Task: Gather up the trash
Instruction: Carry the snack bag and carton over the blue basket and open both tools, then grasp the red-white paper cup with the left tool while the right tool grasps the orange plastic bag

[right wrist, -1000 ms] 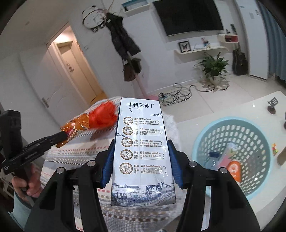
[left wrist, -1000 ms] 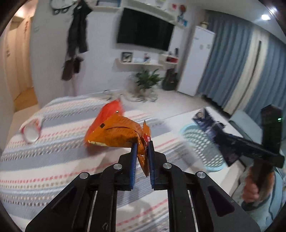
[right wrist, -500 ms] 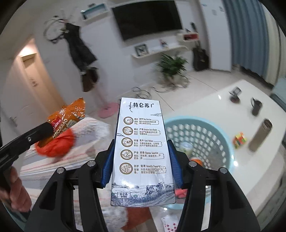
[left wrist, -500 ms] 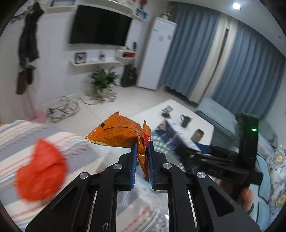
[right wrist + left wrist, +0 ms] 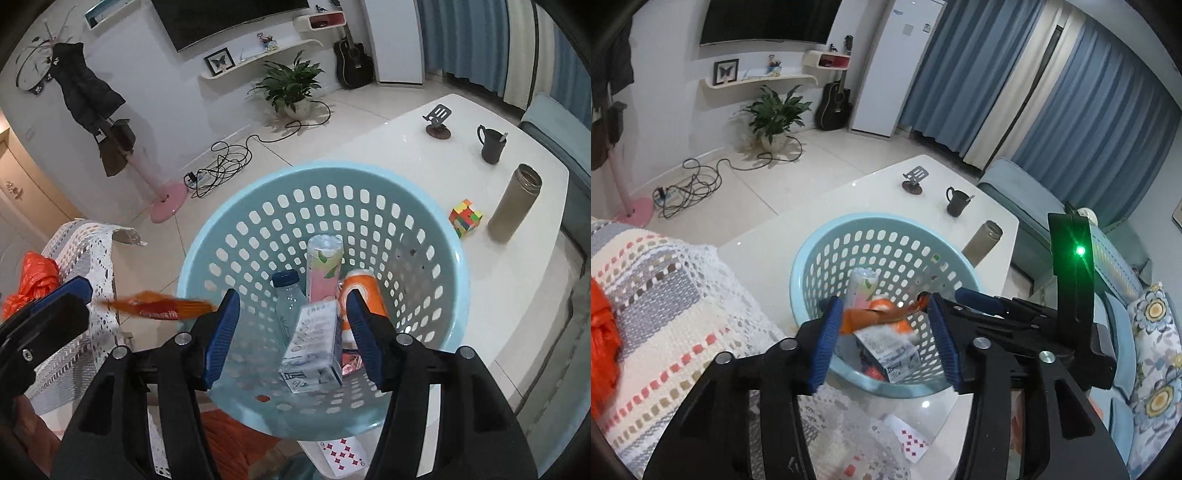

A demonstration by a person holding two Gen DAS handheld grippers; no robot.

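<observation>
A light blue perforated basket (image 5: 424,236) (image 5: 812,258) stands on the white table. My right gripper (image 5: 291,321) is open above it; the milk carton (image 5: 314,347) is blurred, loose in the basket below the jaws. My left gripper (image 5: 882,332) is open over the basket's near rim; the orange snack wrapper (image 5: 871,315) hangs blurred between the blue pads, free of them. It also shows in the right wrist view (image 5: 159,306). In the basket lie a pink can (image 5: 325,266), a plastic bottle (image 5: 288,295) and an orange can (image 5: 362,291).
An orange plastic bag (image 5: 602,332) (image 5: 33,277) lies on the striped knit cover (image 5: 665,314) at left. On the table stand a thermos (image 5: 515,203), a dark mug (image 5: 491,144), a puzzle cube (image 5: 465,218) and a phone stand (image 5: 437,122). A playing card (image 5: 340,454) lies by the basket.
Both grippers swung from the striped cover to over the basket and opened. The milk carton dropped from the right gripper into the basket; the orange wrapper left the left gripper's pads.
</observation>
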